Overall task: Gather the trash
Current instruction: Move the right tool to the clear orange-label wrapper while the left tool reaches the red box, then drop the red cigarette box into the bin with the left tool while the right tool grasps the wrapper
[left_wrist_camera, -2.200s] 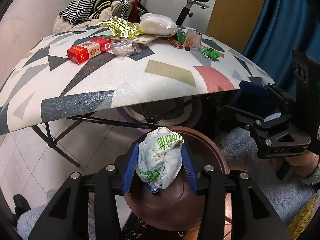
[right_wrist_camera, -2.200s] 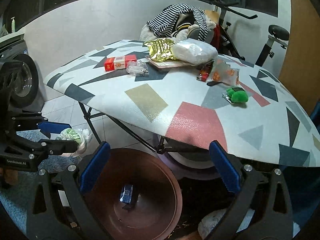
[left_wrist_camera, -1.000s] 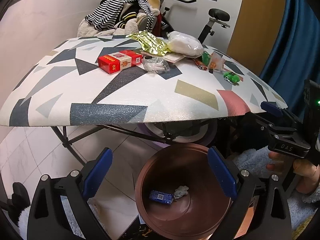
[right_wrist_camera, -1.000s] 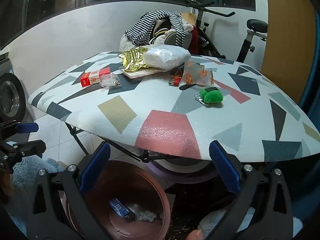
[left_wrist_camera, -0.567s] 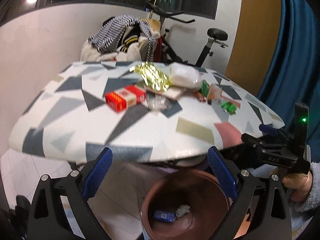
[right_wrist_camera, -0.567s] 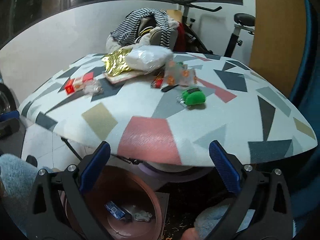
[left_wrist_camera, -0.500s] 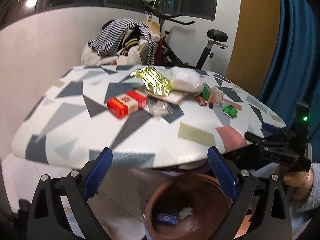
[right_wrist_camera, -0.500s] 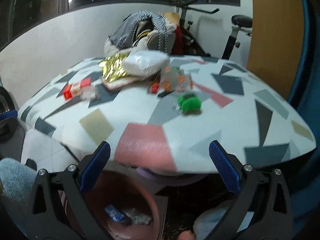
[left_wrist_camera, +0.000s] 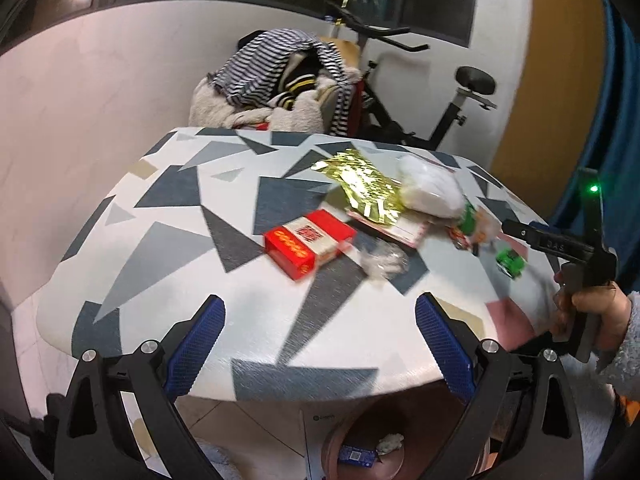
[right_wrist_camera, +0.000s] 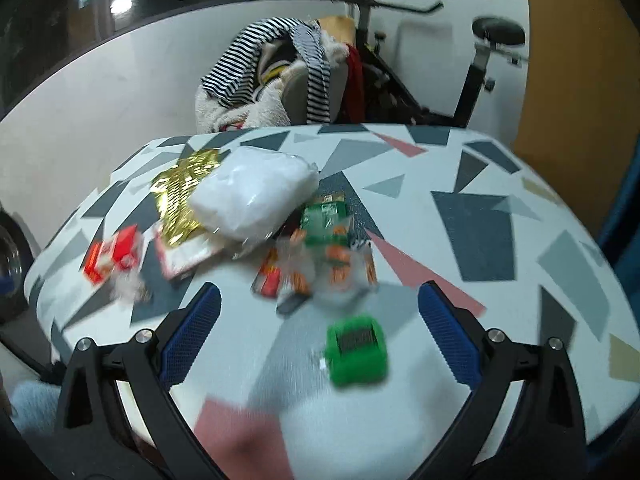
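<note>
Both grippers hang over the near edge of the patterned table (left_wrist_camera: 168, 208) with jaws spread wide and nothing between them, and the question for the next pick is simply which piece of litter sits nearest which tool. For the right gripper (right_wrist_camera: 319, 330) the answer looks plain: the small green object (right_wrist_camera: 357, 350) lies almost on its centre line, a touch toward 1 o'clock and just past the fingertips, nearer than anything else on the table. It reads as roughly square, so I judge no turn of the wrist is needed before closing on it; motion blur hides its finer shape. Beyond it, at 12 o'clock, sits a blurred clutter of orange and green wrappers (right_wrist_camera: 328, 256), then the white plastic bag (right_wrist_camera: 256, 200) and gold foil wrapper (right_wrist_camera: 184, 192) toward 11 o'clock. The left gripper (left_wrist_camera: 320, 344) faces the red carton (left_wrist_camera: 310, 242) at 12 o'clock, well ahead of its fingertips, long axis running from 7 to 1 o'clock, with a crumpled clear wrapper (left_wrist_camera: 382, 260) just beside it at 1 o'clock. The brown bin (left_wrist_camera: 404, 440) stands on the floor below the table edge, holding a blue packet (left_wrist_camera: 356, 456) and a white wad (left_wrist_camera: 390, 442).
</note>
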`<action>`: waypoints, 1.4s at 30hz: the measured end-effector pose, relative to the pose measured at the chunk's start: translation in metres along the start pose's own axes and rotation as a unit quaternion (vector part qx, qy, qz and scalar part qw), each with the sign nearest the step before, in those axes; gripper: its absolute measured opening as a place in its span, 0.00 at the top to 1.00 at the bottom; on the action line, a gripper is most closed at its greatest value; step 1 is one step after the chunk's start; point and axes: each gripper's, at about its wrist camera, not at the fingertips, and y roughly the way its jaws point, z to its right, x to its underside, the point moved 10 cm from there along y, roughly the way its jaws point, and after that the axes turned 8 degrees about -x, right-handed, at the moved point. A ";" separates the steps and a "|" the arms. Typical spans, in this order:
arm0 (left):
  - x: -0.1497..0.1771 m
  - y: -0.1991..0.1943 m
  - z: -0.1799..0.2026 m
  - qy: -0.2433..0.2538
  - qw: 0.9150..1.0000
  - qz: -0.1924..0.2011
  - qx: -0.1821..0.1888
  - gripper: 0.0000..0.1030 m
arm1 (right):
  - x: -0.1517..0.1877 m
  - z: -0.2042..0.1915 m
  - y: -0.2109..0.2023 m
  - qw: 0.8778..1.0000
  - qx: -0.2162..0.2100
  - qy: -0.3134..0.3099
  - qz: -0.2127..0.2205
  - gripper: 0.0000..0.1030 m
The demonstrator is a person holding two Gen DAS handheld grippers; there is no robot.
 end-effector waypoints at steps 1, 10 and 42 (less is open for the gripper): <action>-0.002 0.002 -0.004 -0.007 1.000 -0.002 -0.001 0.09 | -0.003 0.004 0.009 1.000 0.001 0.013 -0.005 0.06; 0.003 0.017 -0.017 -0.013 1.000 -0.018 -0.012 0.09 | 0.007 0.017 0.052 0.994 -0.006 0.075 -0.075 0.38; -0.037 0.148 0.014 0.209 0.975 -0.076 -0.001 0.09 | 0.001 -0.038 -0.031 0.993 -0.106 0.046 0.015 0.91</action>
